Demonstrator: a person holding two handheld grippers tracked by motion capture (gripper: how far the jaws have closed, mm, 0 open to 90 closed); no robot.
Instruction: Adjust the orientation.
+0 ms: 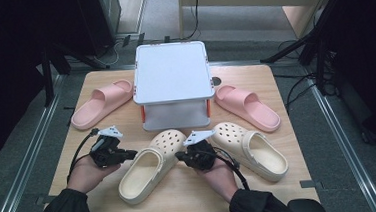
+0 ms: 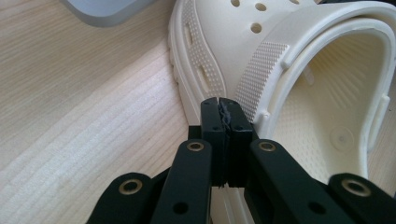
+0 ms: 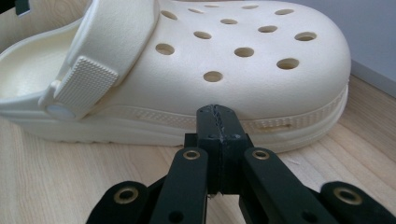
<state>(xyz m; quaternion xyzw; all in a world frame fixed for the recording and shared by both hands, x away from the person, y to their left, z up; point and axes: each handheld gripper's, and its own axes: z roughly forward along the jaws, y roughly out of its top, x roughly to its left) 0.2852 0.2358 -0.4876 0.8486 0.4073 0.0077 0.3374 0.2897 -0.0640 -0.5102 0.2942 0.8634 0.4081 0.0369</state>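
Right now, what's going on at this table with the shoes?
A person holds a gripper in each hand, one on either side of a cream clog on the wooden table. The left gripper and the right gripper both have their fingers shut with nothing between them, tips close against the clog's sides. A second cream clog, two pink slides and a white lidded box lie around.

High overhead; both gripper cameras close on cream clog [image 1: 152,164].

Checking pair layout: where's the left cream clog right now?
High view: the left cream clog lies front-centre on the table, between both grippers, just ahead of the white stand.
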